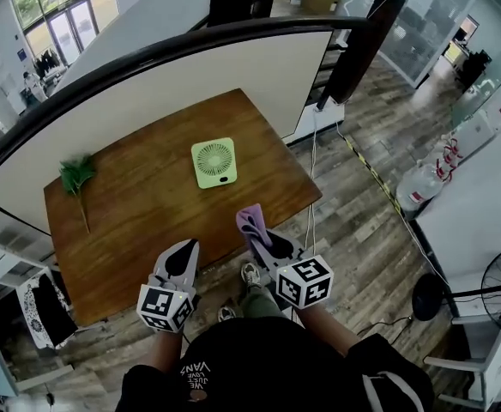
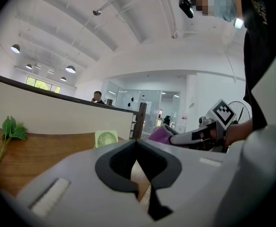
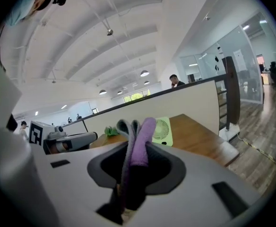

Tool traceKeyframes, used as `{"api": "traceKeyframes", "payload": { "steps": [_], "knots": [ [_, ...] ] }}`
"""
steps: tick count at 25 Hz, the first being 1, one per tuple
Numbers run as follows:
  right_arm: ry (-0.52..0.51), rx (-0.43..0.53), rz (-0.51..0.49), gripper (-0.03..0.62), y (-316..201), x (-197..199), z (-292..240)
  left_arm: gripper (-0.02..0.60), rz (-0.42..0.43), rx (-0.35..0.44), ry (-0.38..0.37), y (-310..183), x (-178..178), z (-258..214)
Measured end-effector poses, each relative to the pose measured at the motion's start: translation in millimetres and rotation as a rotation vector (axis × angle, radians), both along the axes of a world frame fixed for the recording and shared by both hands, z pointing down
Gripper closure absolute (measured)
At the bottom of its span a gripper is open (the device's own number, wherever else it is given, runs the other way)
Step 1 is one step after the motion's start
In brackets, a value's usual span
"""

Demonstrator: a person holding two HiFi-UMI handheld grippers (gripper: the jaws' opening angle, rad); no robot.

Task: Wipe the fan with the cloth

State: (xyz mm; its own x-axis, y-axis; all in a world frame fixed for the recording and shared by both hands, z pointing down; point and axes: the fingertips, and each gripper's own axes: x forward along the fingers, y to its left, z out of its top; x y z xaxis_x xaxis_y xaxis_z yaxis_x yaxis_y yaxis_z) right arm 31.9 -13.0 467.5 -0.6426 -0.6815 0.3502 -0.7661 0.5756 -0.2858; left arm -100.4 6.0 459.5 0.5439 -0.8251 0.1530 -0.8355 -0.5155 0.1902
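Right gripper (image 1: 257,233) jaws clamped on the purple cloth (image 3: 140,141), left gripper (image 1: 184,251) jaws shut, empty, both at the table (image 1: 139,221) edge, green fan (image 1: 214,162) farther in, apart from both.

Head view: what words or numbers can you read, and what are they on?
"VANS", upside down, on the person's black shirt; smaller print beside it is too blurred.
Marker cubes: black-and-white squares only, no words.
Green fan: no readable label.

Wooden table (image 1: 139,209) on grey plank floor (image 1: 366,187), white partition (image 1: 190,84) behind, windows (image 1: 62,20) beyond
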Motion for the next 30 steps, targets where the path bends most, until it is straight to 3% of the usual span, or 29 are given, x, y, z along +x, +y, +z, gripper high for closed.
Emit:
{"api": "traceKeyframes", "payload": {
  "steps": [22,30],
  "knots": [
    [0.058,-0.056,-0.302,0.497,-148.5,-10.6,31.6,0.571,-0.238,-0.085,-0.037,-129.4,2.3,35.0],
    [0.073,-0.072,-0.342,0.497,-168.6,-27.1,43.2,0.569,-0.228,-0.139,-0.042,-155.0,-3.8,58.5]
  ]
}}
